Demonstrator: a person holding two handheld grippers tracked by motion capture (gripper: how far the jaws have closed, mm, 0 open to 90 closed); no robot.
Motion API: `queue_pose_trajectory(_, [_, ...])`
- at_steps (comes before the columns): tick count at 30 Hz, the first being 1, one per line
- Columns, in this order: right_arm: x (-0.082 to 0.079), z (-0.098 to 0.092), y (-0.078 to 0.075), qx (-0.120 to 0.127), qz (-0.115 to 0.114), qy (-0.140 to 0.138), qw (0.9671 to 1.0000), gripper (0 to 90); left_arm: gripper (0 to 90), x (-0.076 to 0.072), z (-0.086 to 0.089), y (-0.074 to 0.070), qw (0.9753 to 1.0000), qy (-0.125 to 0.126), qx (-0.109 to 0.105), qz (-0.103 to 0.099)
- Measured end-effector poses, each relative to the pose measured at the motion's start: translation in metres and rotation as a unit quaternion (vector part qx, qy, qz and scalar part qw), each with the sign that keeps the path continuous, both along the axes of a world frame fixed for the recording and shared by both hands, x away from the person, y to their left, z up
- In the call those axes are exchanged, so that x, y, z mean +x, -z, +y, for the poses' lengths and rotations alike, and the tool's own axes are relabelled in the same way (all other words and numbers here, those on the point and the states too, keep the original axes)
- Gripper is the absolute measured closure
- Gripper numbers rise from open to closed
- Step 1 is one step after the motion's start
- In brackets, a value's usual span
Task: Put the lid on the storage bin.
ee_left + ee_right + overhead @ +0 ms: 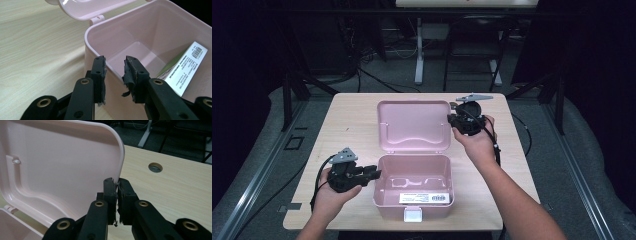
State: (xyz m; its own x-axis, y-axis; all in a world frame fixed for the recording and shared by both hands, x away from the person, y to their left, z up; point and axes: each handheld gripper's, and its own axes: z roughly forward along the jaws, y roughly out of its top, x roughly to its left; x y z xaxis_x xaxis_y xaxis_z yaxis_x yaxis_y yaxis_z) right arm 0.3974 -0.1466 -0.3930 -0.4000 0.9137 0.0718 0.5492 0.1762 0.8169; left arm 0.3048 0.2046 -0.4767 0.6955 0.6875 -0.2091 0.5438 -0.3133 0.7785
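The pink box (413, 186) sits at the near middle of the table (342, 120), its lid (413, 125) swung back. Treat it as light, stiff, smooth plastic; grip thin edges only. Your right gripper (117, 185) is clamped on the lid's side edge. Your left gripper (115, 65), jaws narrowly apart, straddles the box's left wall. A labelled carton (186, 68) lies inside.
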Motion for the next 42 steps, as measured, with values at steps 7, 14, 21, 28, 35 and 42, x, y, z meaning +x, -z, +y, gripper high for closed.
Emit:
queue_pose_trajectory(7, [-0.002,0.000,0.000,0.001,-0.007,-0.004,1.0000,85.6,69.1,0.000,0.000,0.000,1.0000,0.000,0.000,0.002])
queue_pose_trajectory(14, [-0.007,-0.002,0.000,0.009,-0.016,-0.007,0.9998,85.8,68.9,0.000,0.000,0.000,1.0000,0.000,0.001,0.001])
queue_pose_trajectory(21, [-0.012,-0.004,-0.001,0.010,-0.025,-0.014,0.9996,85.8,68.3,0.001,0.001,0.000,1.0000,0.002,0.002,0.005])
queue_pose_trajectory(28, [-0.021,-0.004,-0.002,0.009,-0.040,-0.018,0.9990,85.8,67.6,0.000,0.000,0.000,1.0000,-0.001,0.000,0.008])
queue_pose_trajectory(35, [-0.031,-0.005,-0.003,0.013,-0.051,-0.024,0.9984,86.0,67.6,0.000,0.000,0.000,1.0000,-0.002,0.002,0.005])
queue_pose_trajectory(42, [-0.040,-0.007,-0.003,0.016,-0.061,-0.028,0.9976,86.2,67.7,0.000,0.000,0.000,1.0000,-0.003,0.002,0.005])
